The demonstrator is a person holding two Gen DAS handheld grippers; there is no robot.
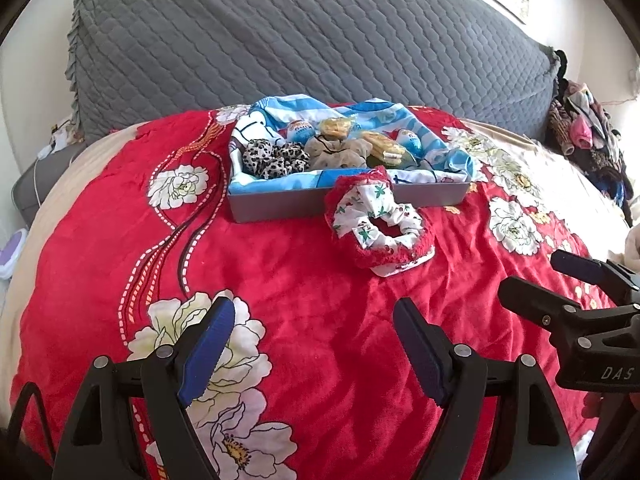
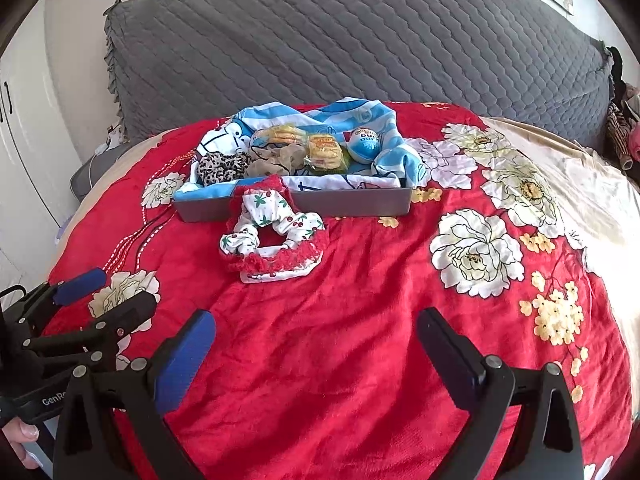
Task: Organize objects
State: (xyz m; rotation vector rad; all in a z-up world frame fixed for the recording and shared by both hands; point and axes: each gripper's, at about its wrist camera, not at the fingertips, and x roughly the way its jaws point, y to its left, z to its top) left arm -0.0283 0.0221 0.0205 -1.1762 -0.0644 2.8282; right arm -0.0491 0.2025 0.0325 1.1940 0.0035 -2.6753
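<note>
A grey tray [image 1: 280,205] [image 2: 352,202] lined with a blue-and-white cloth sits on the red flowered blanket [image 1: 320,280] [image 2: 360,300]. It holds a leopard-print scrunchie [image 1: 272,158] [image 2: 220,168], a beige scrunchie [image 1: 340,152] [image 2: 276,164], yellow snack packets [image 1: 384,146] [image 2: 324,154] and a blue egg [image 2: 362,144]. A white cherry-print scrunchie with red fuzzy trim [image 1: 380,220] [image 2: 276,240] leans against the tray's front wall. My left gripper [image 1: 312,302] [image 2: 127,287] and my right gripper [image 2: 316,315] [image 1: 532,272] hover side by side short of it, both open and empty.
A large grey quilted cushion [image 1: 300,32] [image 2: 360,32] stands behind the tray. A heap of clothes [image 1: 588,132] lies at the far right. A thumb [image 2: 24,432] shows at the lower left of the right wrist view. White cupboard doors [image 2: 24,128] are at the left.
</note>
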